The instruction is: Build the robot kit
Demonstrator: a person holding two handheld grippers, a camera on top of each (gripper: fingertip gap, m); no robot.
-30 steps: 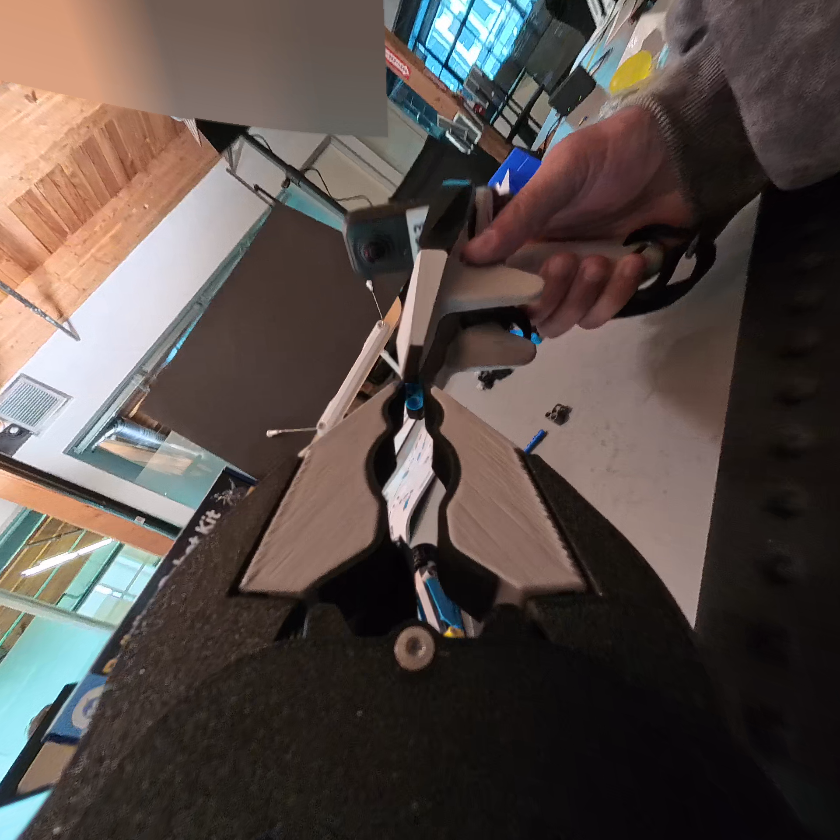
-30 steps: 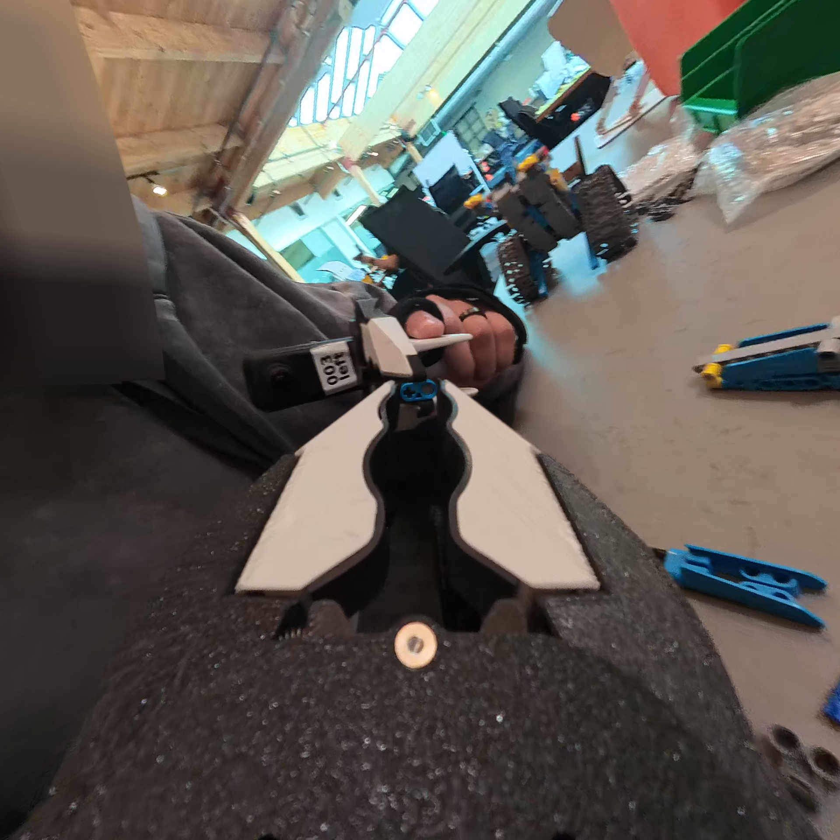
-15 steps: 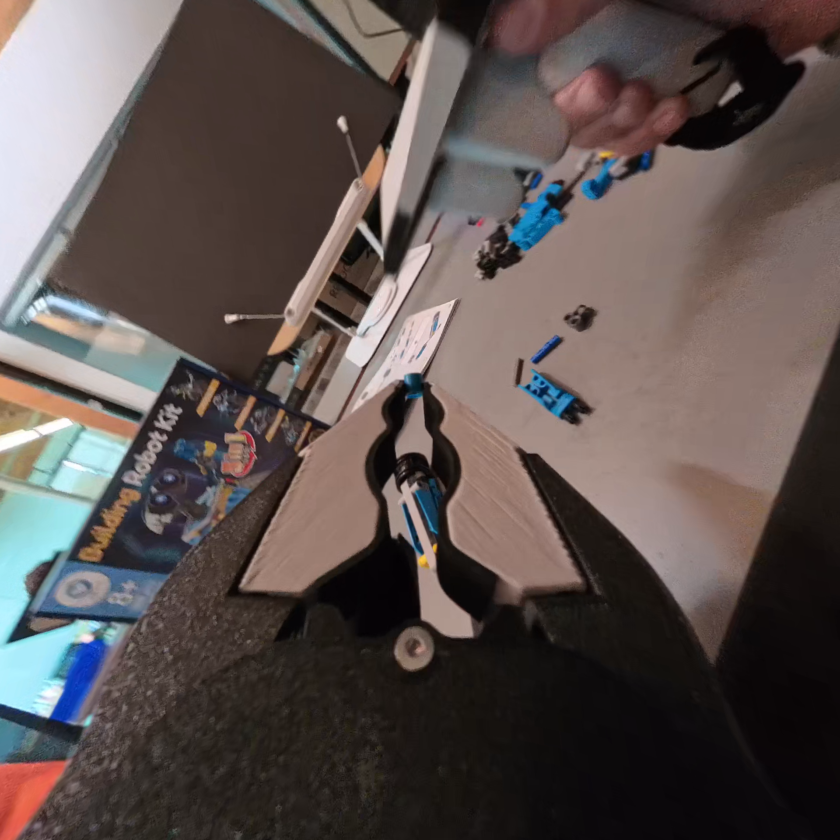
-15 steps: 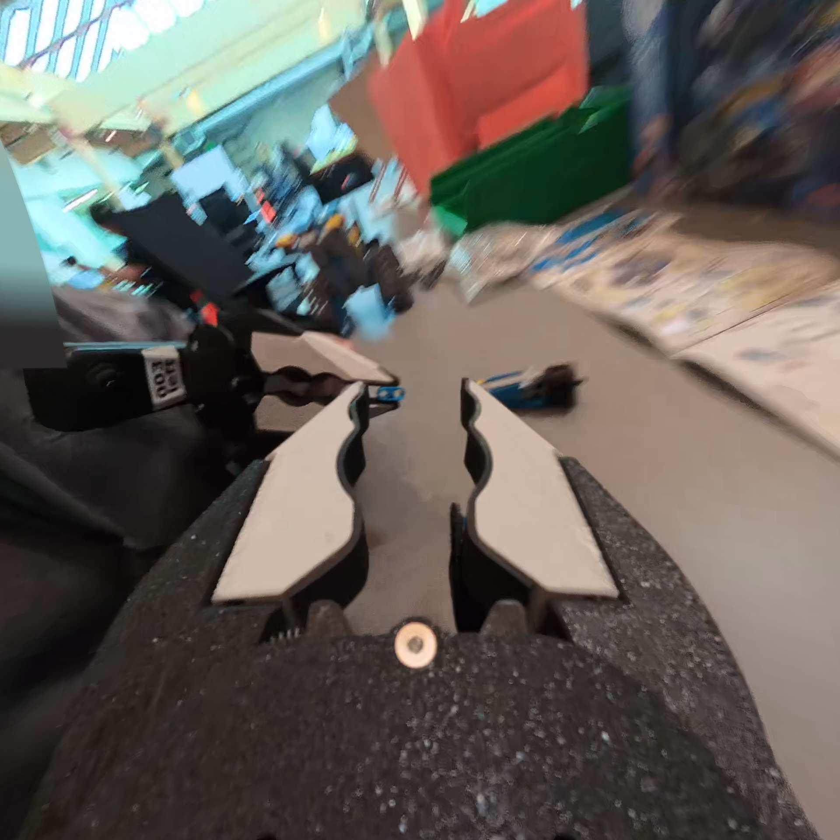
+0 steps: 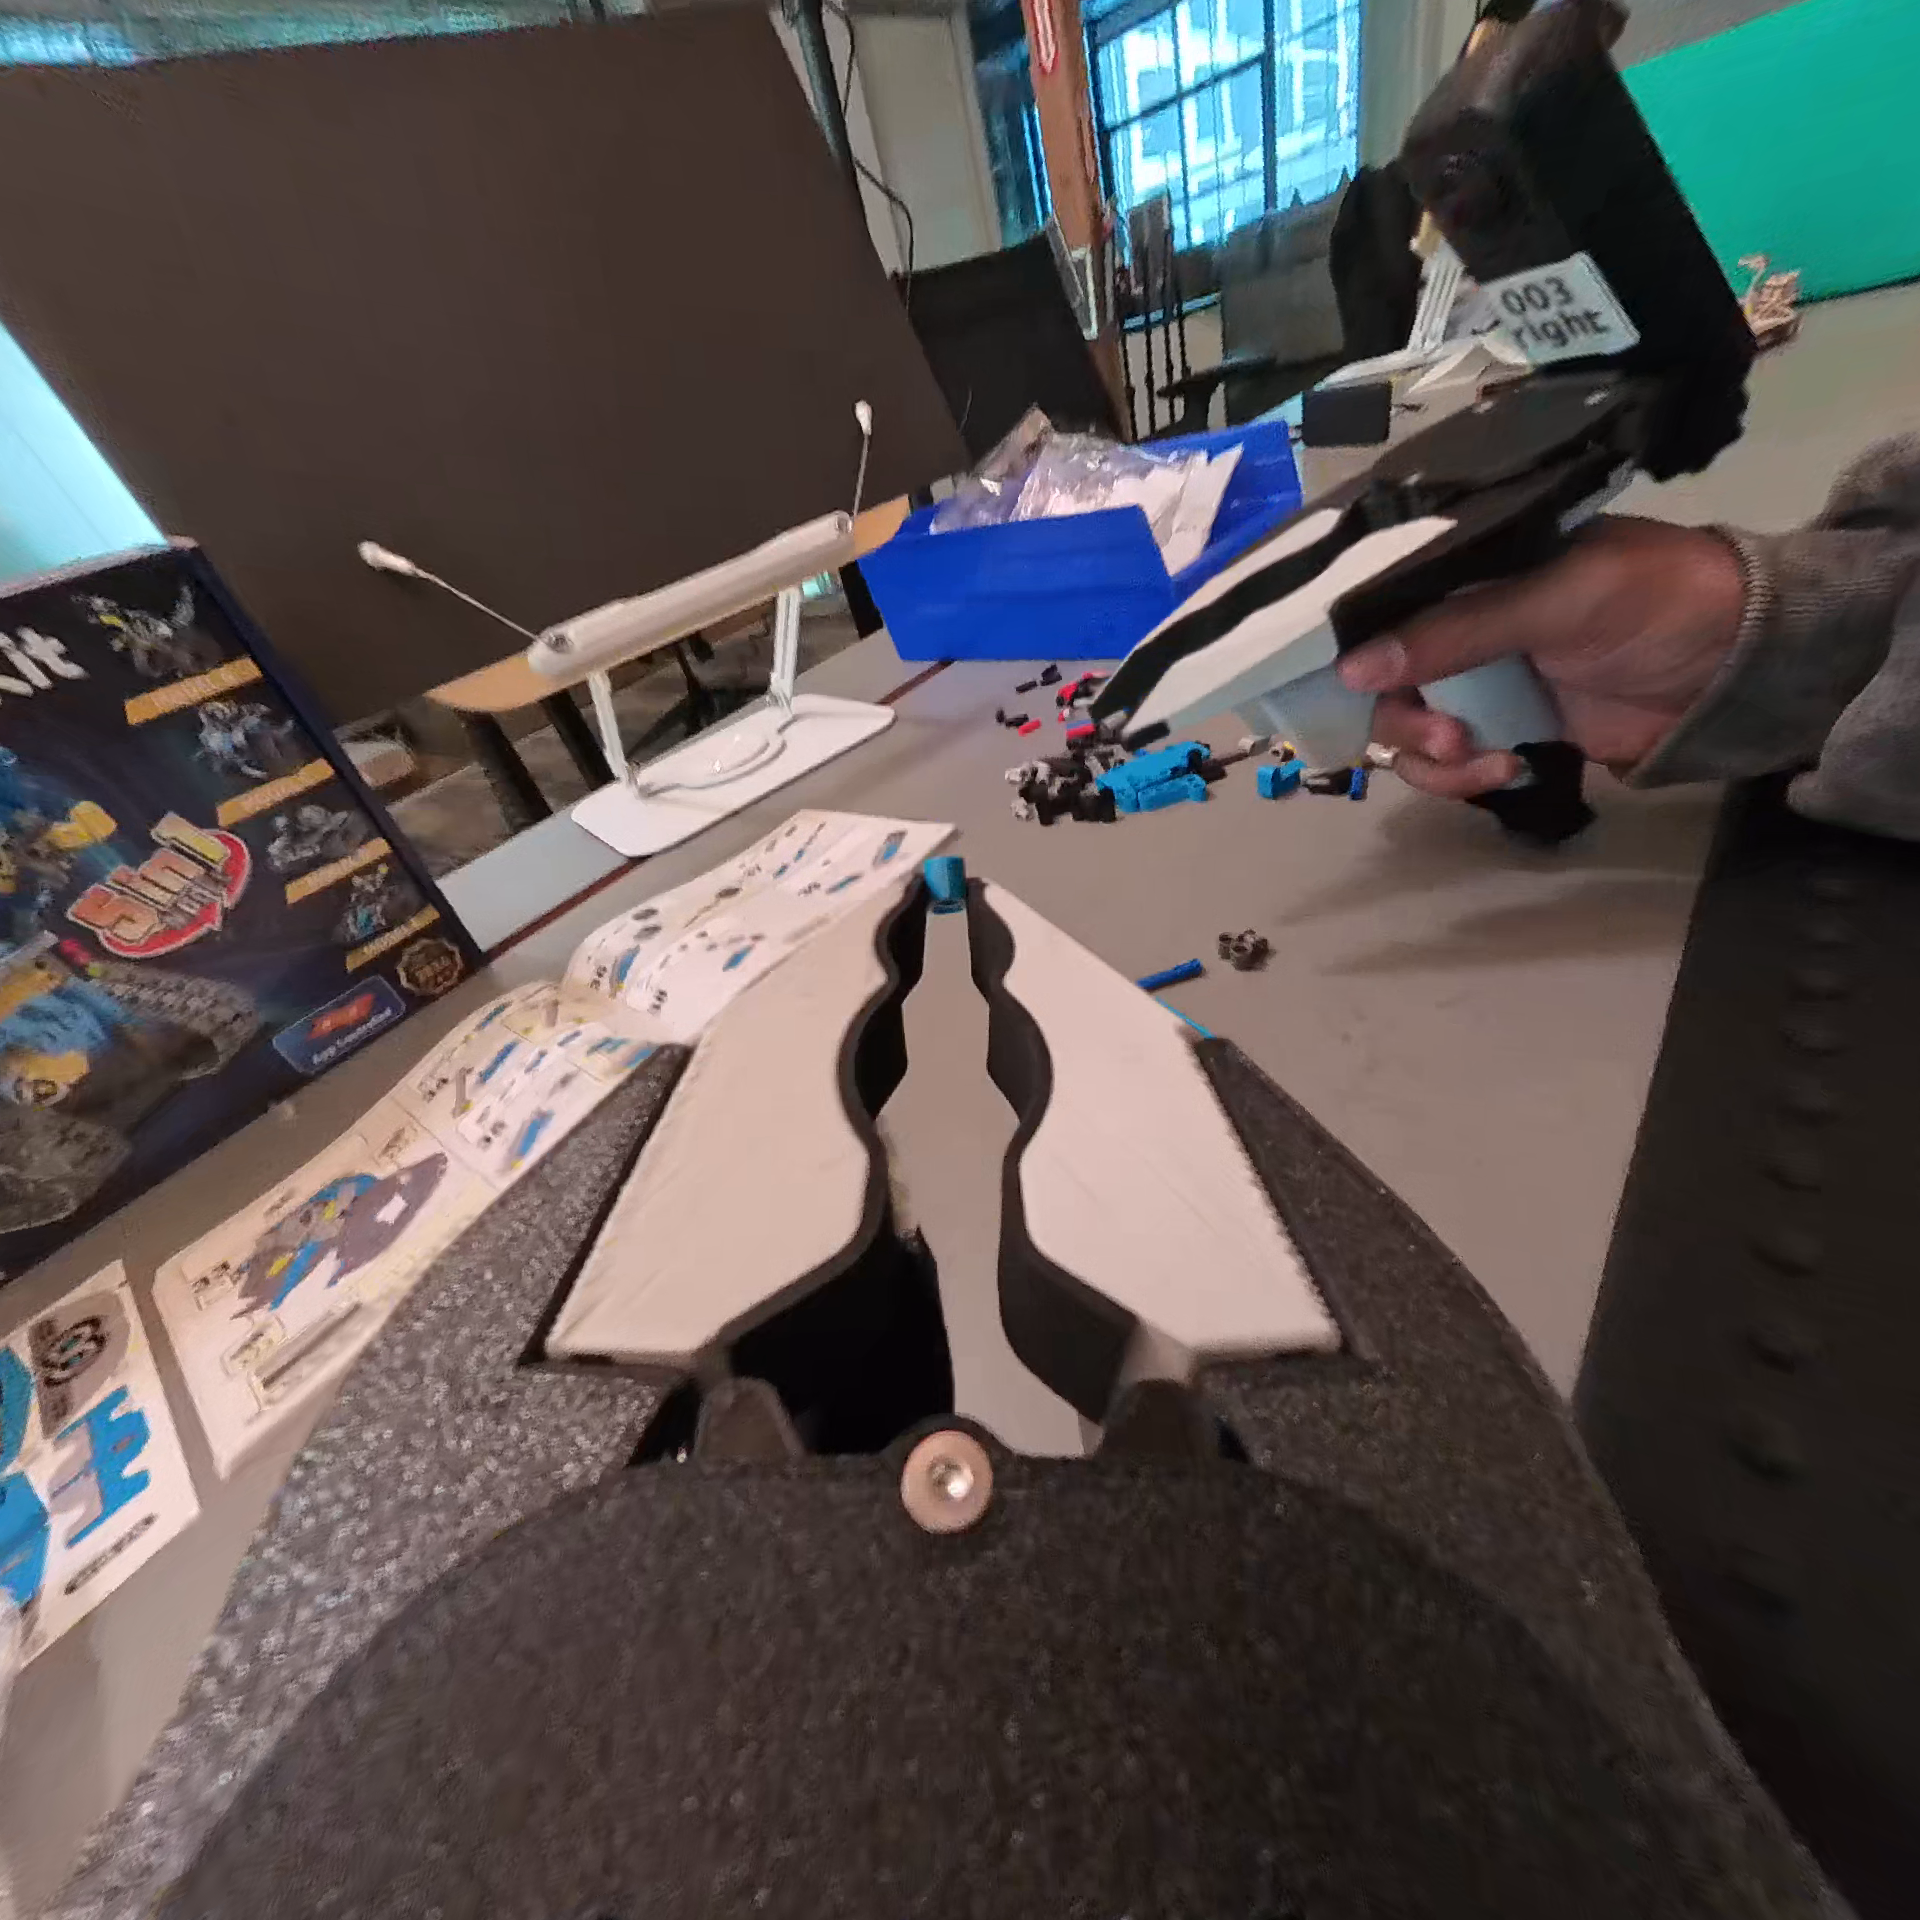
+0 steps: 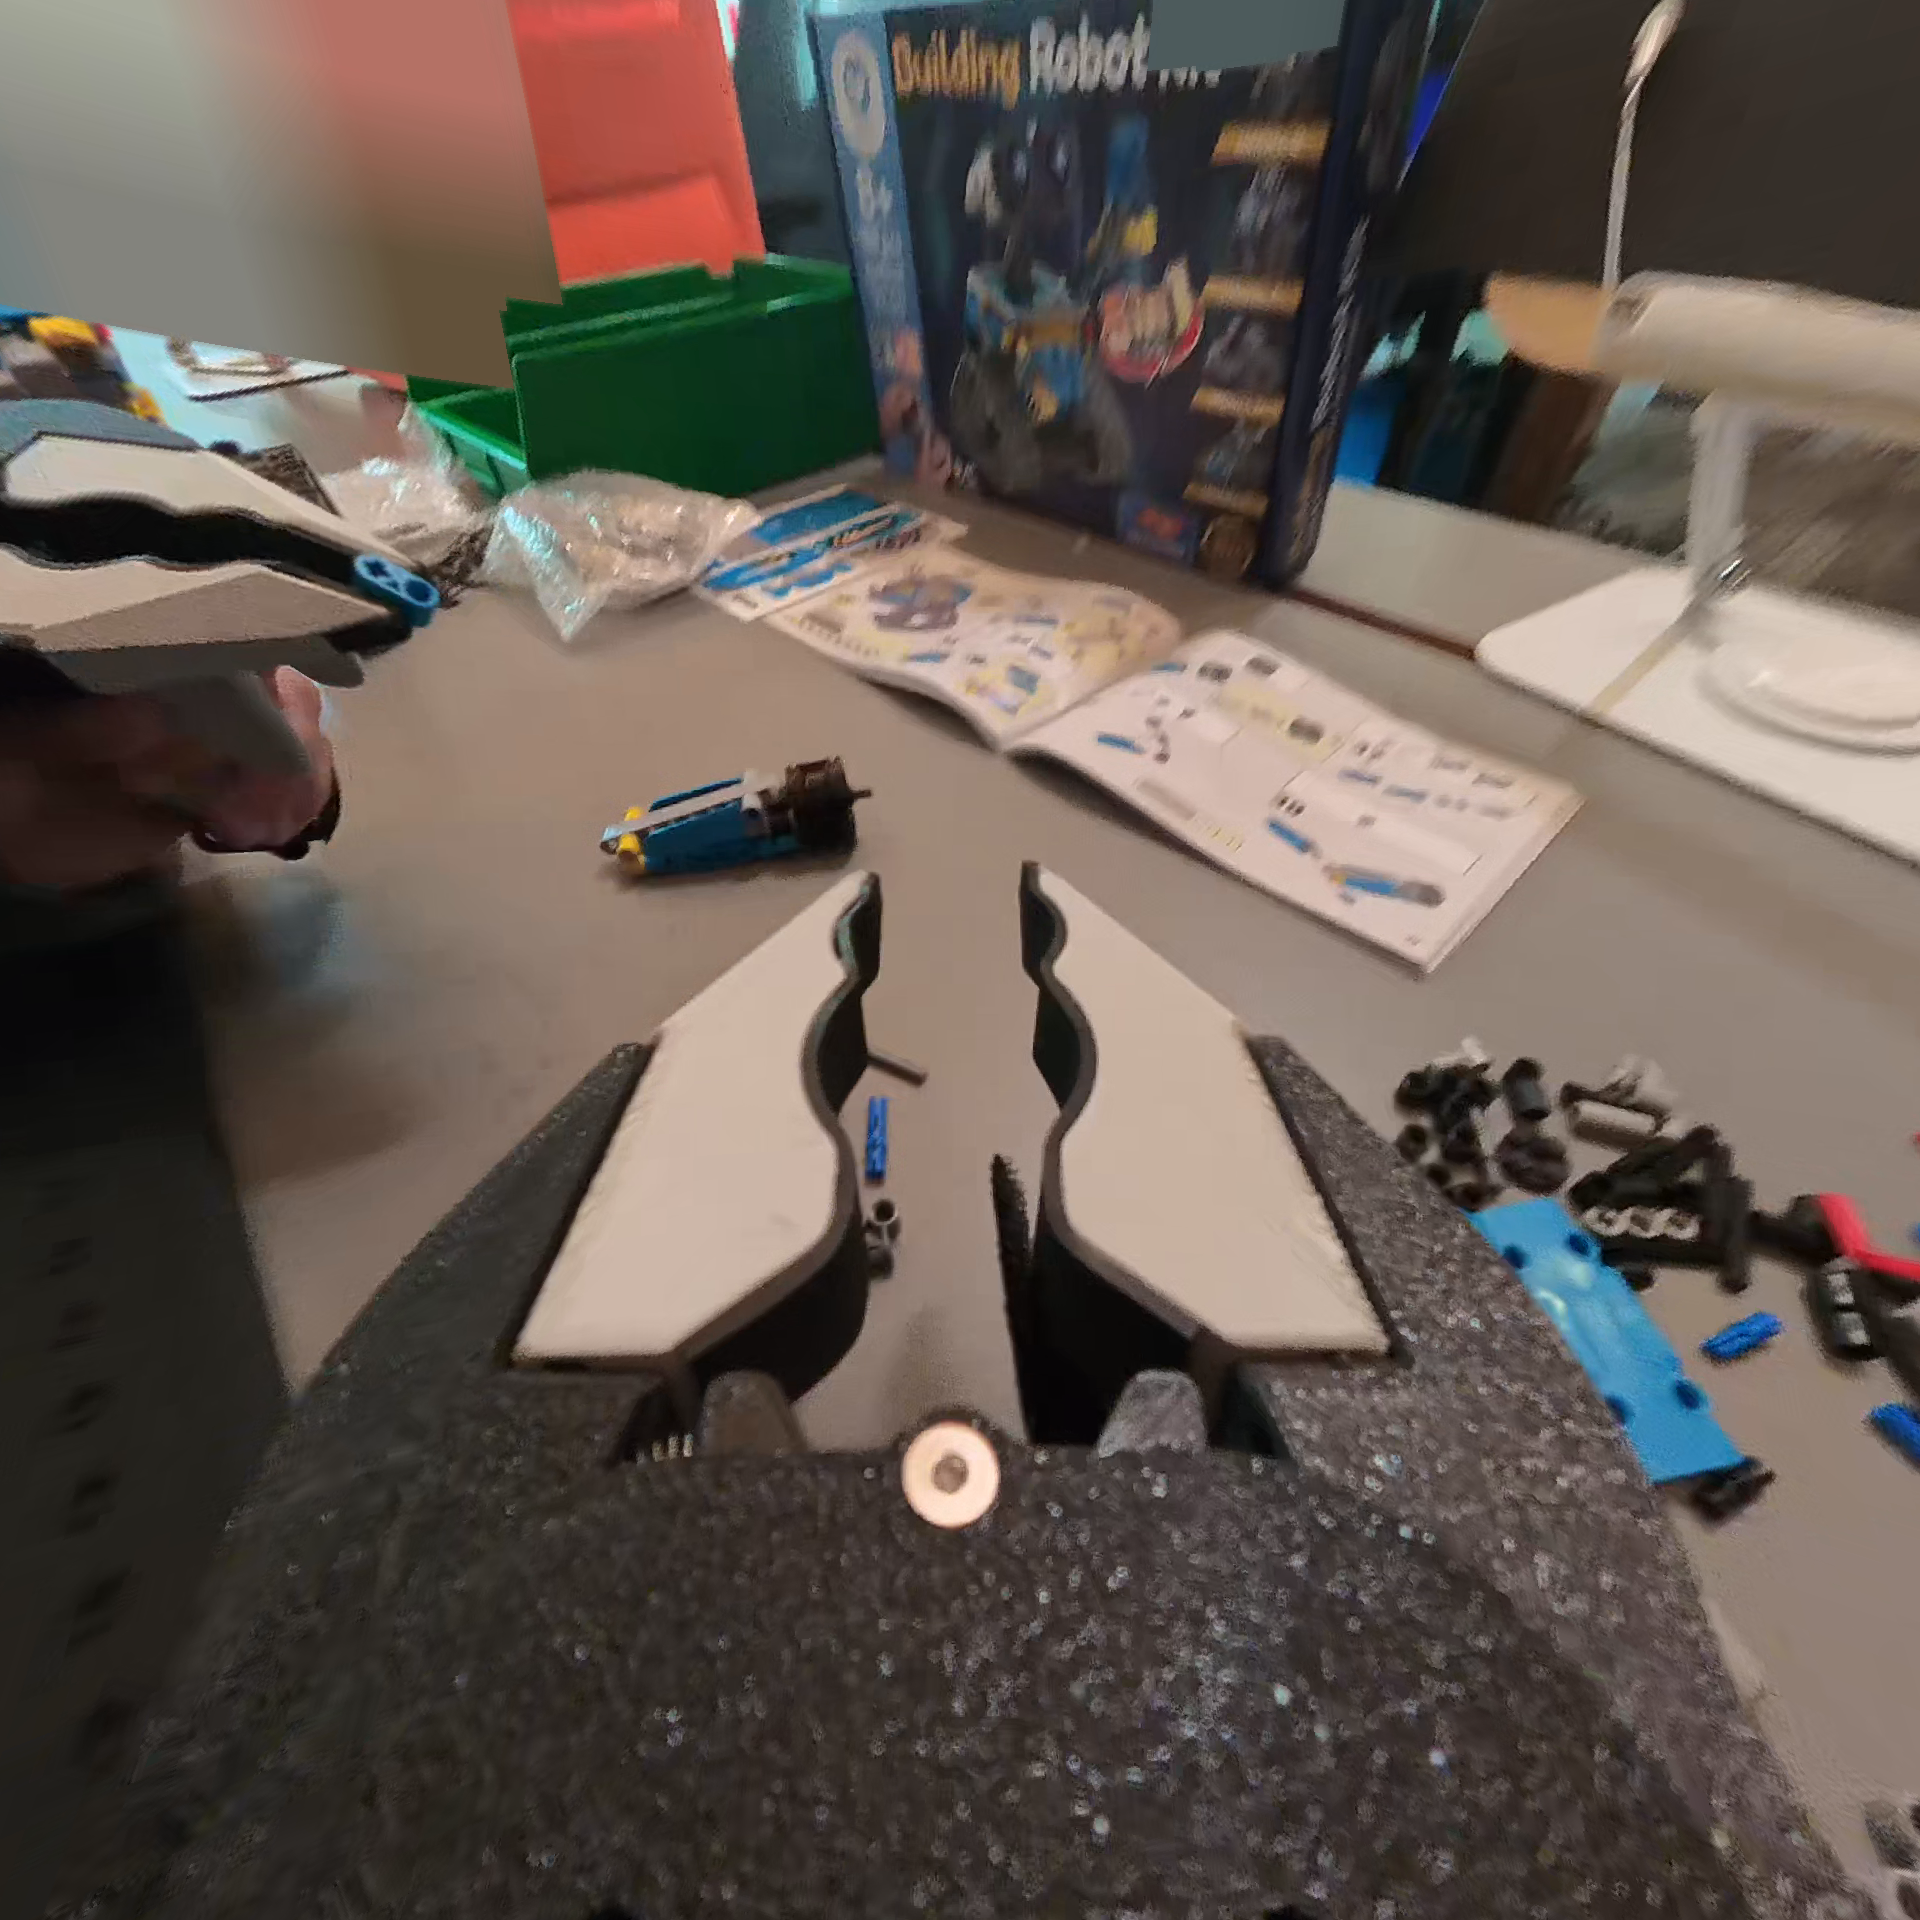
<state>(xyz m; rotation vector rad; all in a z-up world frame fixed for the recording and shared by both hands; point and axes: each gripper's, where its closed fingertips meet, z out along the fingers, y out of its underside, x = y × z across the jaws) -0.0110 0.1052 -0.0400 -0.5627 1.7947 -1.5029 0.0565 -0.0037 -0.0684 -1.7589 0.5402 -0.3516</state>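
My left gripper [image 5: 945, 902] is shut on a small blue connector piece [image 5: 943, 875] at its tips, held above the grey table [image 5: 1403, 1039]. It also shows at the left of the right wrist view [image 6: 384, 613], with the blue piece [image 6: 397, 590] sticking out. My right gripper [image 6: 951, 883] is open and empty, low over the table. A small blue pin [image 6: 876, 1138] and a black bush [image 6: 883, 1224] lie between its fingers. A blue and black assembly [image 6: 727, 816] lies just ahead of it. In the left wrist view the right gripper [image 5: 1117, 722] hovers over a pile of parts [image 5: 1122, 774].
An open instruction booklet [image 6: 1247, 779] lies ahead, with the kit box [image 6: 1091, 260] upright behind it. A green bin [image 6: 675, 384] and plastic bags [image 6: 613, 530] are at far left. Loose black and blue parts [image 6: 1610, 1174] lie at right. A blue bin [image 5: 1070, 571] and a white stand [image 5: 727, 748] are at the back.
The right gripper has opened and let go of the blue piece, which stays in the left gripper. Both grippers have drawn apart and tipped down toward the table.
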